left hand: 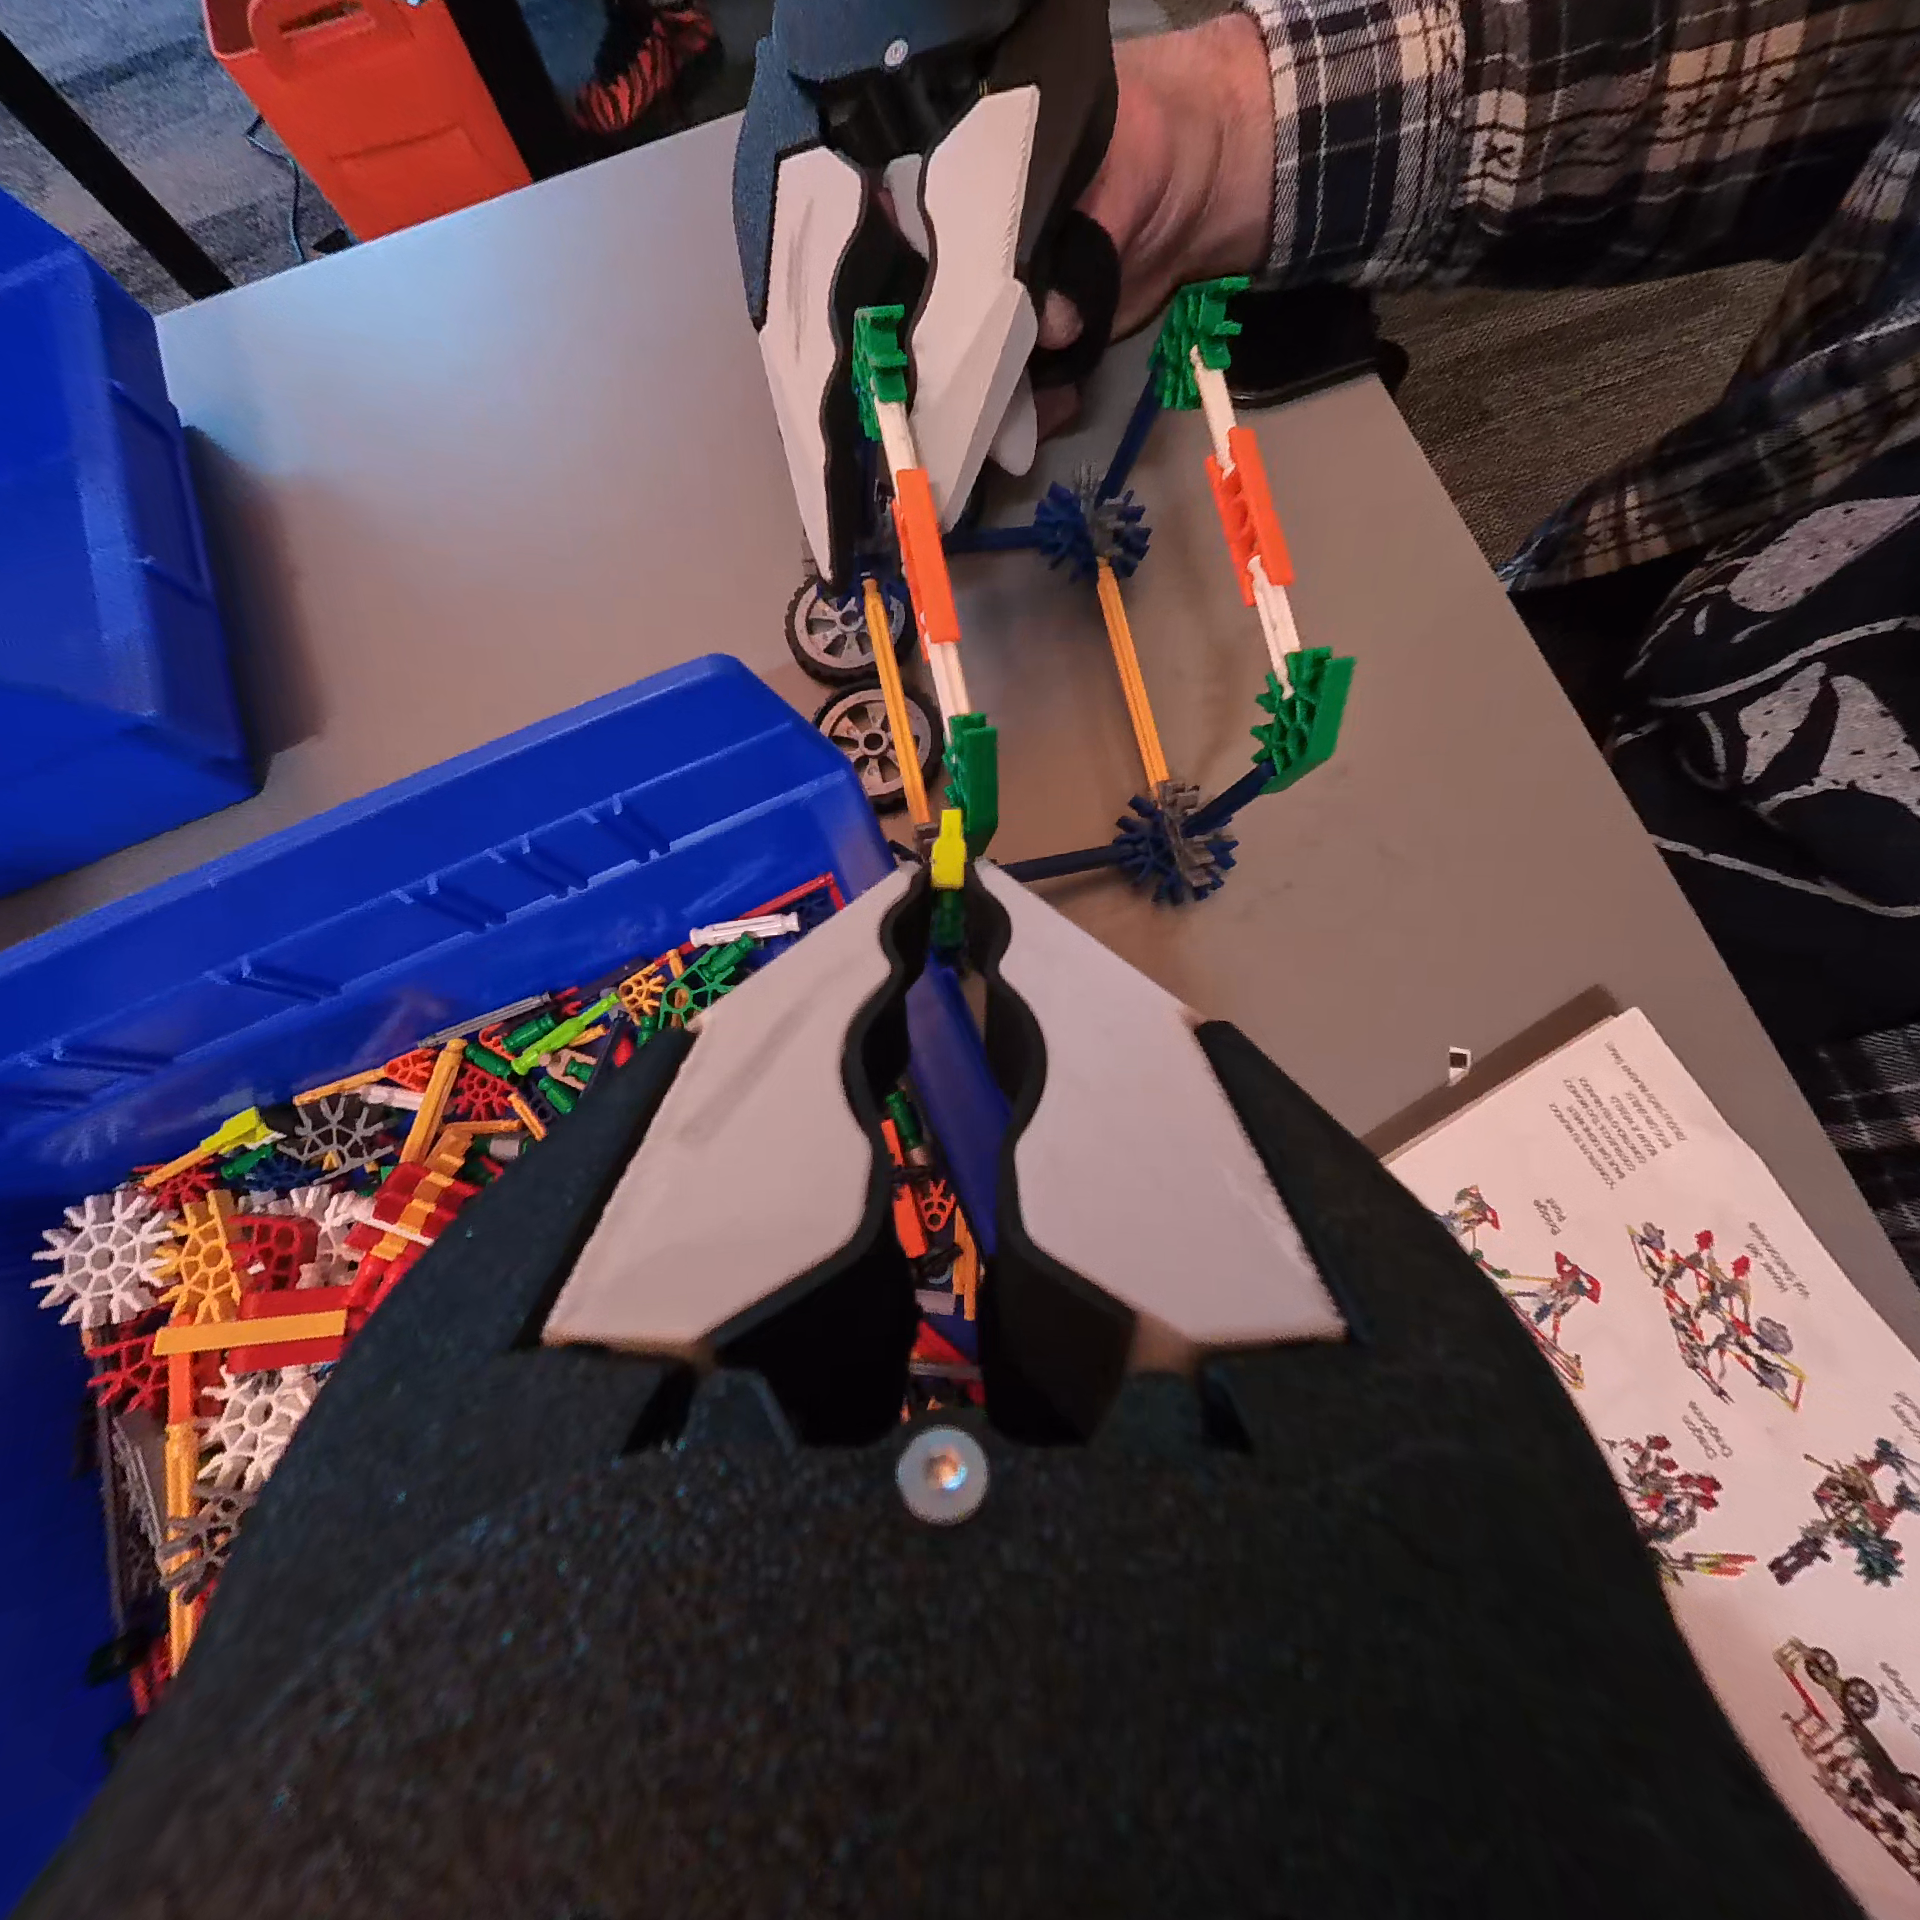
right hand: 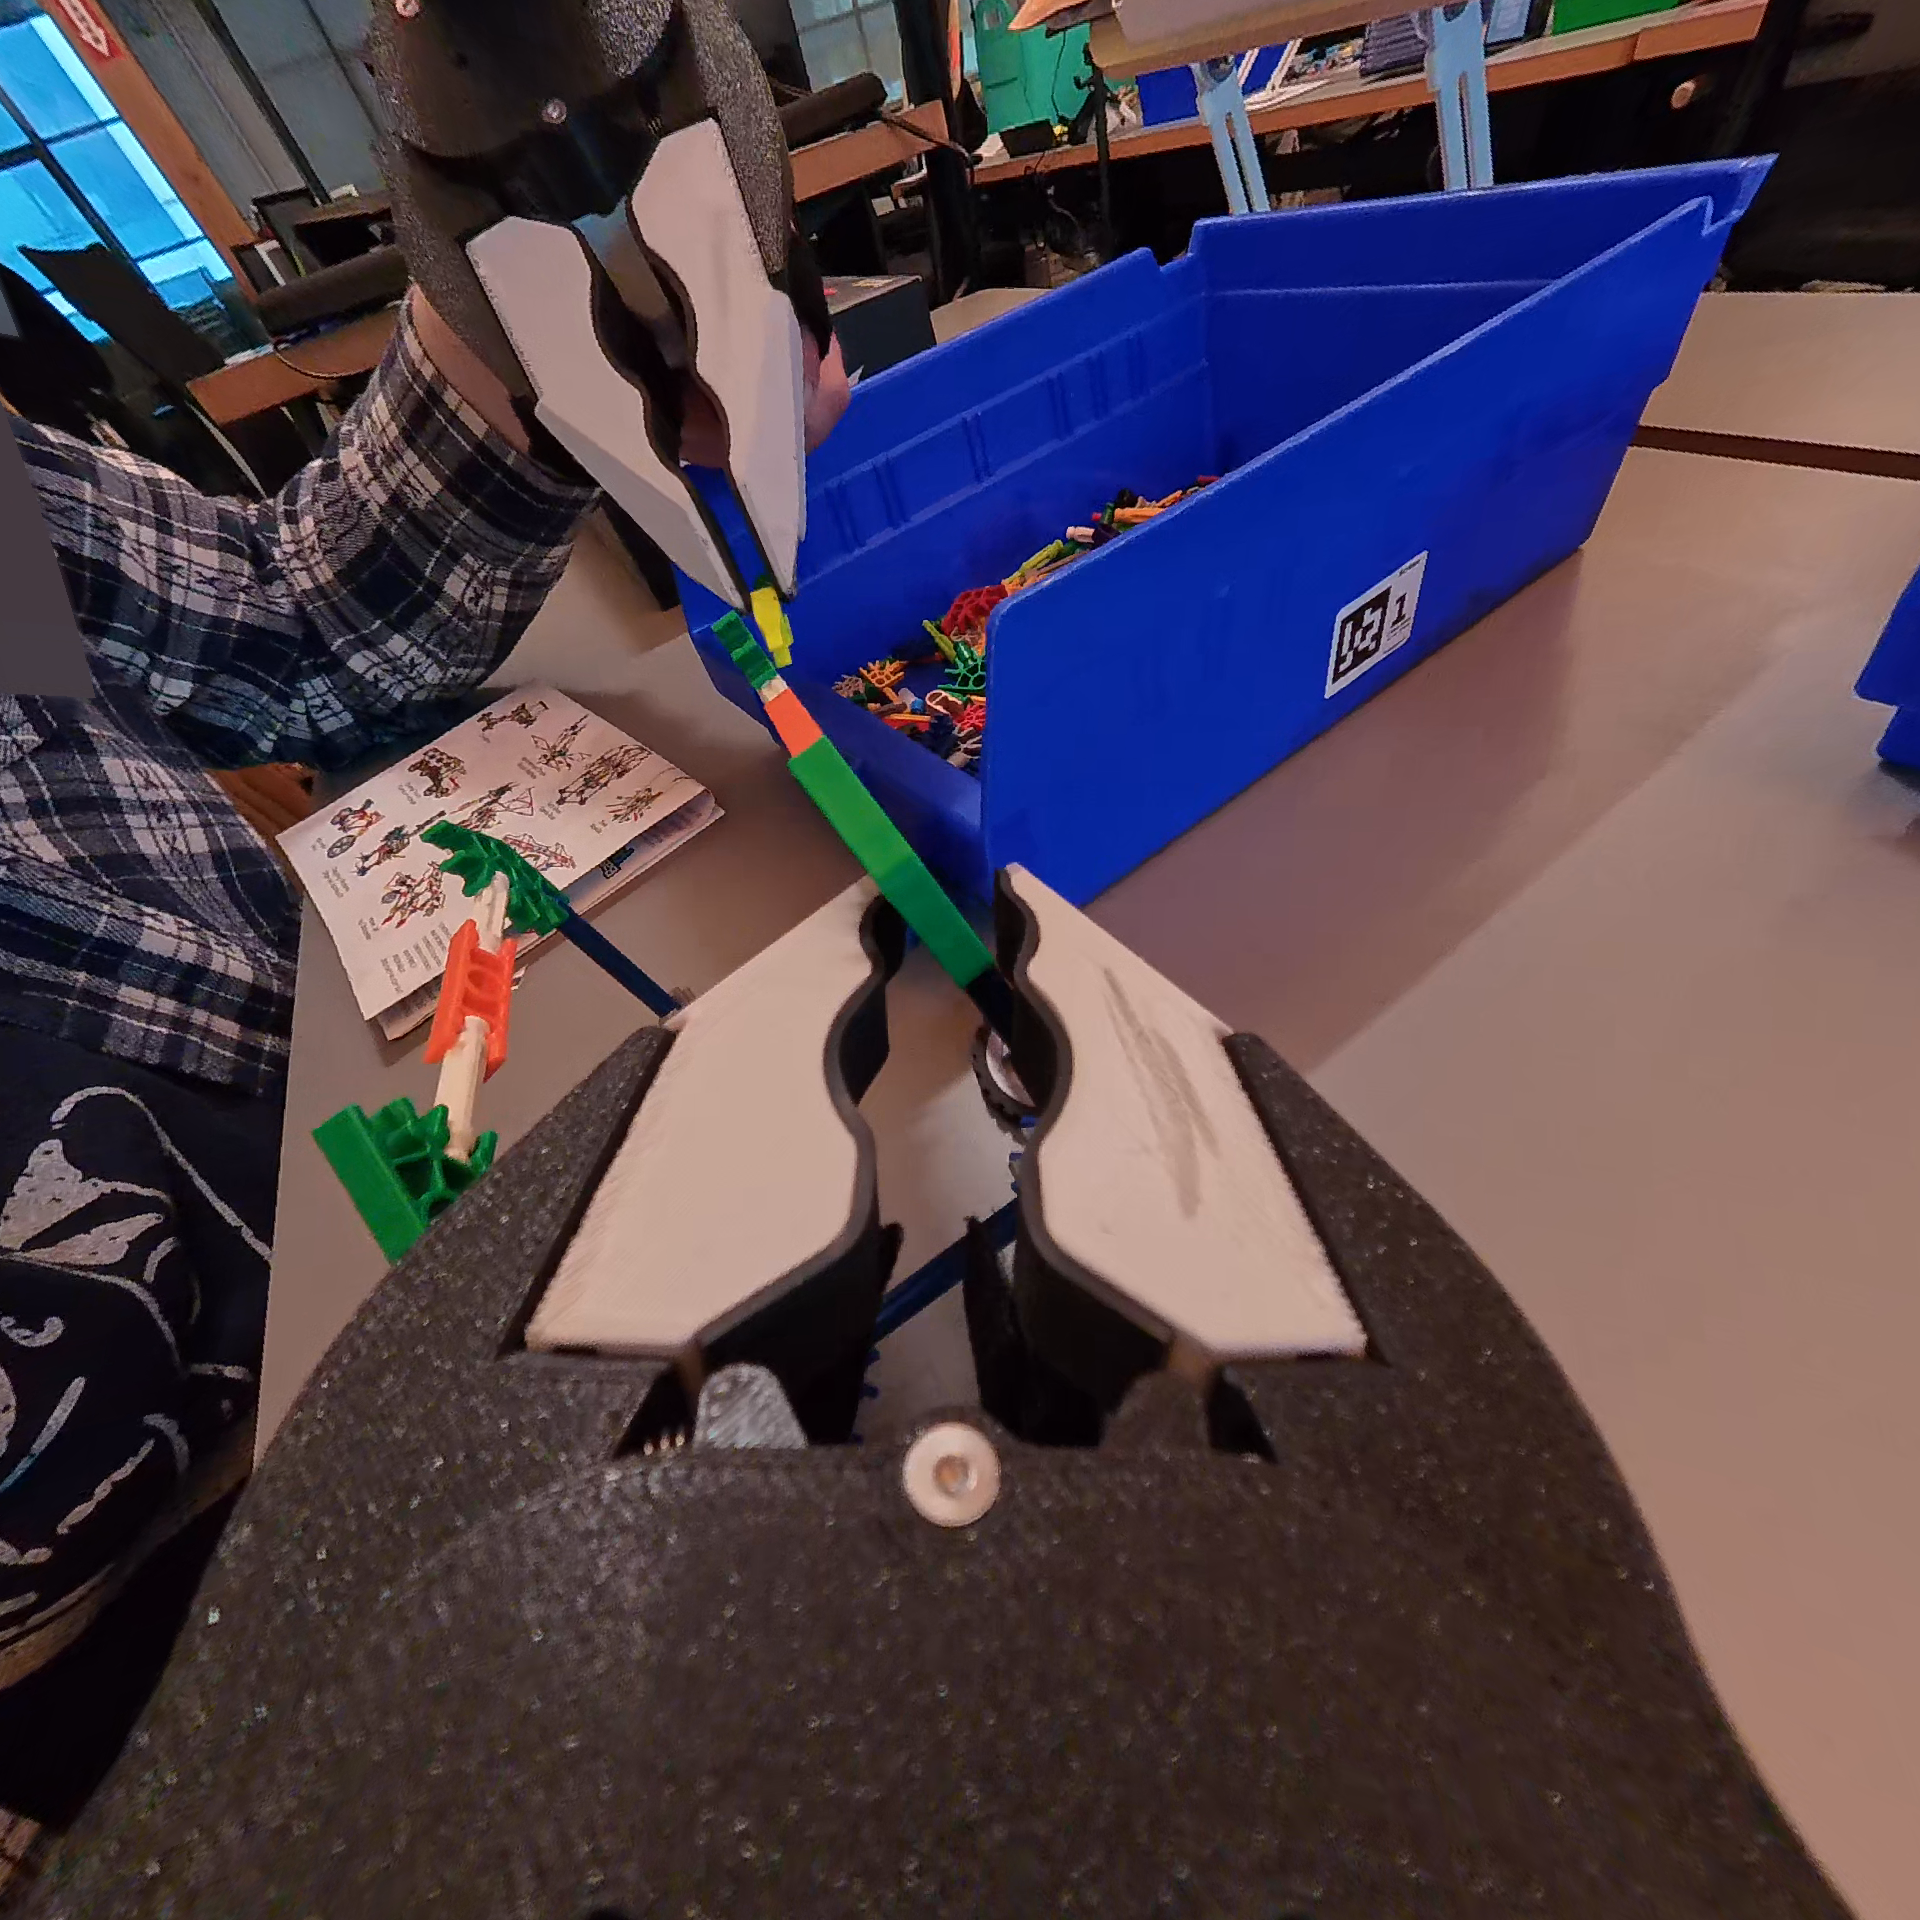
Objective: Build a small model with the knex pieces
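A toy rod-and-connector frame [left hand: 1132,665] with green connectors, white and orange rods, blue hubs and two grey wheels [left hand: 844,628] stands on the grey table. My left gripper [left hand: 948,868] is shut on a small yellow piece [left hand: 948,850], held against the frame's near green connector [left hand: 971,769]. My right gripper [right hand: 940,883] is shut on the green connector [right hand: 894,852] at the far end of the same rail. Each wrist view also shows the other gripper: the right one [left hand: 914,509] at the top, and the left one [right hand: 767,594] holding the yellow piece [right hand: 771,623].
A blue bin [left hand: 416,862] of several loose toy parts sits left of the frame, also in the right wrist view [right hand: 1351,520]. An open instruction booklet [left hand: 1662,1351] lies by the table's edge. A second blue bin [left hand: 83,520] and a red container [left hand: 364,104] stand behind. A person's plaid sleeve [left hand: 1558,125] is close. Tip to tip, the grippers are about 9 cm apart.
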